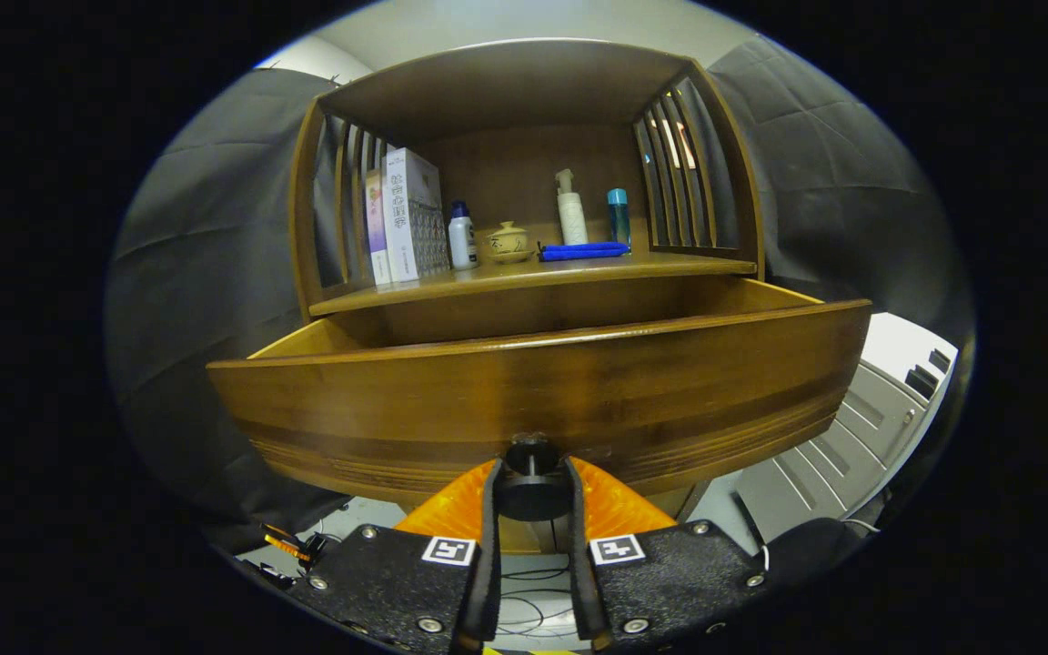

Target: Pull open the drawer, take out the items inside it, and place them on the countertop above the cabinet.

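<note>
- Two flat fingers of the gripper (531, 496) were closed on a small round dark knob (530, 478), one finger pressing each side of it.
- That knob stuck out from the middle of the drawer (542, 391) front, a broad curved panel of glossy brown wood with fine grooves along its lower edge.
- Behind the front, the drawer stood pulled out of the cabinet (524, 91), its paler wooden side walls showing; its inside was hidden from this low angle.
- Just above it ran the countertop (451, 284), a smooth wooden shelf under a slatted hutch.
- On the shelf stood upright boxes (406, 214), a small white bottle (462, 236), a squat lidded ceramic pot (508, 243), a tall pump bottle (570, 207), a slim blue-capped bottle (618, 216) and a flat blue object (583, 251).
</note>
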Available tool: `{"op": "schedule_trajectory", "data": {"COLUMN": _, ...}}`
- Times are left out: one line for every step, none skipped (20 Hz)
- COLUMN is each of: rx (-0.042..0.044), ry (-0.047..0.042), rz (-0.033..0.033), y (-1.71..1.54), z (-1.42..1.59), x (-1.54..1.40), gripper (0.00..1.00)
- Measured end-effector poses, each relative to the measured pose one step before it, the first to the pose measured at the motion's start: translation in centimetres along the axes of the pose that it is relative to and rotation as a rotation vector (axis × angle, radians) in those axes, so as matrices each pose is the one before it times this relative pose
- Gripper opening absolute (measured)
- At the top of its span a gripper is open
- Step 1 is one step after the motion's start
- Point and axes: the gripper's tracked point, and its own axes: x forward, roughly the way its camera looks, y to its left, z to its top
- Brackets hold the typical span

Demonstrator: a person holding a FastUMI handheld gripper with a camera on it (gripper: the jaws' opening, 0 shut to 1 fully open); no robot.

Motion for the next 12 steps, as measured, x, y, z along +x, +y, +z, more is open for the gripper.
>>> {"op": "schedule_trajectory", "data": {"rx": 0.00021, "ry": 0.00349, "rz": -0.00108, "y": -0.007, "z": -0.372, "x": -0.739, "gripper": 0.32}}
{"op": "schedule_trajectory", "data": {"rx": 0.00053, "ry": 0.00684, "rz": 0.00256, "y": 0.022, "z": -0.321, "x": -0.631, "gripper": 0.32}}
{"op": "schedule_trajectory", "data": {"rx": 0.00251, "ry": 0.00359, "rz": 0.00513, "y": 0.085, "z": -0.404, "x": -0.611, "gripper": 0.32}}
{"op": "schedule_trajectory", "data": {"rx": 0.00031, "ry": 0.00317, "rz": 0.00742, "y": 0.094, "z": -0.292, "x": -0.558, "gripper": 0.32}}
{"op": "schedule_trajectory", "data": {"rx": -0.00141, "ry": 0.00442, "rz": 0.00673, "y": 0.106, "z": -0.357, "x": -0.536, "gripper": 0.32}}
{"op": "schedule_trajectory", "data": {"rx": -0.00589, "ry": 0.00762, "rz": 0.00459, "y": 0.103, "z": -0.203, "x": -0.355, "gripper": 0.32}}
{"op": "schedule_trajectory", "data": {"rx": -0.00393, "ry": 0.00587, "rz": 0.00015, "y": 0.078, "z": -0.162, "x": -0.139, "gripper": 0.32}}
{"op": "schedule_trajectory", "data": {"rx": -0.00082, "ry": 0.00187, "rz": 0.0001, "y": -0.006, "z": 0.027, "x": 0.034, "gripper": 0.32}}
{"op": "schedule_trajectory", "data": {"rx": 0.00255, "ry": 0.00392, "rz": 0.00447, "y": 0.009, "z": -0.036, "x": -0.027, "gripper": 0.39}}
{"op": "schedule_trajectory", "data": {"rx": 0.0068, "ry": 0.00638, "rz": 0.00876, "y": 0.127, "z": -0.08, "x": -0.059, "gripper": 0.46}}
{"op": "schedule_trajectory", "data": {"rx": 0.00494, "ry": 0.00299, "rz": 0.01467, "y": 0.153, "z": -0.067, "x": -0.205, "gripper": 0.53}}
{"op": "schedule_trajectory", "data": {"rx": 0.00333, "ry": -0.01358, "rz": 0.00877, "y": -0.138, "z": 0.217, "x": -0.455, "gripper": 0.6}}
